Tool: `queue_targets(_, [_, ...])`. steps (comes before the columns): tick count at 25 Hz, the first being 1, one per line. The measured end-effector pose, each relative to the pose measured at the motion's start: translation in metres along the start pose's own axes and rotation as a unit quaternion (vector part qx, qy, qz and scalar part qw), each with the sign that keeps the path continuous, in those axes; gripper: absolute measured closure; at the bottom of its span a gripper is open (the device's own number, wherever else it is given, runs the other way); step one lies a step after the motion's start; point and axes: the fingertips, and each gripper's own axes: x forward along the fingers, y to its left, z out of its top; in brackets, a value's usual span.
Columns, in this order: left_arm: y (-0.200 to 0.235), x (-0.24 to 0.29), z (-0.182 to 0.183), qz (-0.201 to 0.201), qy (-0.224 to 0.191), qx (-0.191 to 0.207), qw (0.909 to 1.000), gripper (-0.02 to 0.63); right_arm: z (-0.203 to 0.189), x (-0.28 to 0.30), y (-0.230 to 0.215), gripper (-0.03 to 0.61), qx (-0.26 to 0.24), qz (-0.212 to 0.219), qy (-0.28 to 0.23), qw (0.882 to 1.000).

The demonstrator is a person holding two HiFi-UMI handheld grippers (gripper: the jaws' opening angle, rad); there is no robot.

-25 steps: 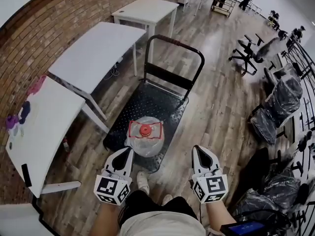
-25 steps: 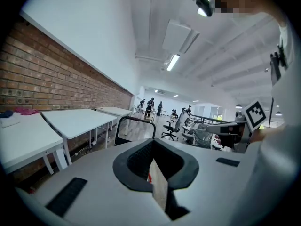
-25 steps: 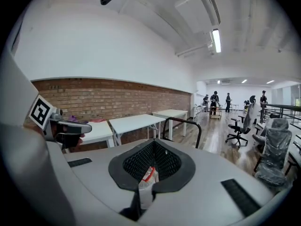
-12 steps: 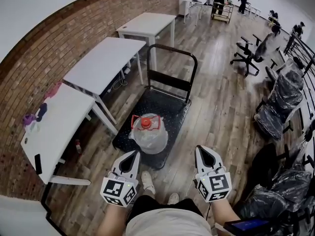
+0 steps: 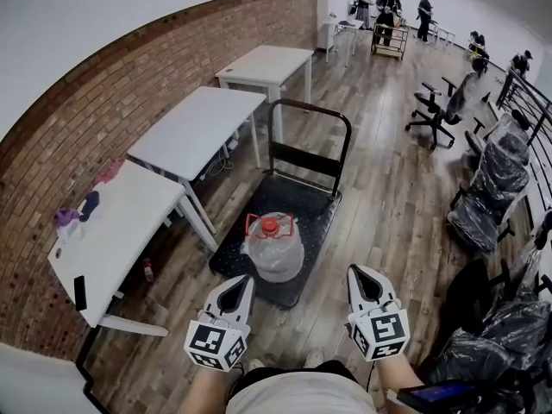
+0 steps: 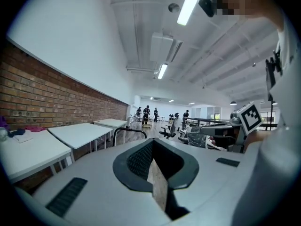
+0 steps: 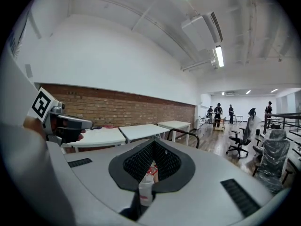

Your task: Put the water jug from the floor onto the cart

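The clear water jug (image 5: 274, 248) with a red cap stands upright on the front part of the black flat cart (image 5: 302, 203), below its tall push handle (image 5: 310, 110). Both grippers are drawn back toward my body, short of the cart's near edge and apart from the jug. My left gripper (image 5: 236, 285) is shut and holds nothing. My right gripper (image 5: 358, 274) is shut and empty too. In the right gripper view a sliver of the jug (image 7: 146, 182) shows below the closed jaws. The left gripper view (image 6: 154, 145) looks level down the room over the cart handle (image 6: 127, 131).
Three white tables (image 5: 197, 128) run along the brick wall (image 5: 103, 102) left of the cart. Plastic-wrapped office chairs (image 5: 492, 188) stand at the right, with more chairs beyond. People stand around a trolley (image 5: 388, 37) at the far end. Wood floor (image 5: 388, 188) lies right of the cart.
Both grippers have drawn back from the jug and risen, staying shut. The view has lifted and widened. The jug stays upright on the cart.
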Motion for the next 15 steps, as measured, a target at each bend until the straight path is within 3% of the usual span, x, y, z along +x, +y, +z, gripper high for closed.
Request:
queue_targets(5, [0.037, -0.041, 0.005, 0.02, -0.016, 0.007, 0.9996, 0.615, 0.008, 0.006, 0.04, 0.577, -0.002, -0.002, 0.001, 1.0])
queue_targets(9, [0.075, -0.067, 0.0, 0.038, -0.019, -0.011, 0.999, 0.615, 0.012, 0.017, 0.081, 0.577, -0.014, 0.01, 0.006, 1.0])
queue_targets(15, [0.088, -0.072, 0.006, 0.029, -0.031, -0.011, 0.999, 0.615, 0.015, 0.02, 0.094, 0.577, -0.018, 0.002, 0.01, 1.0])
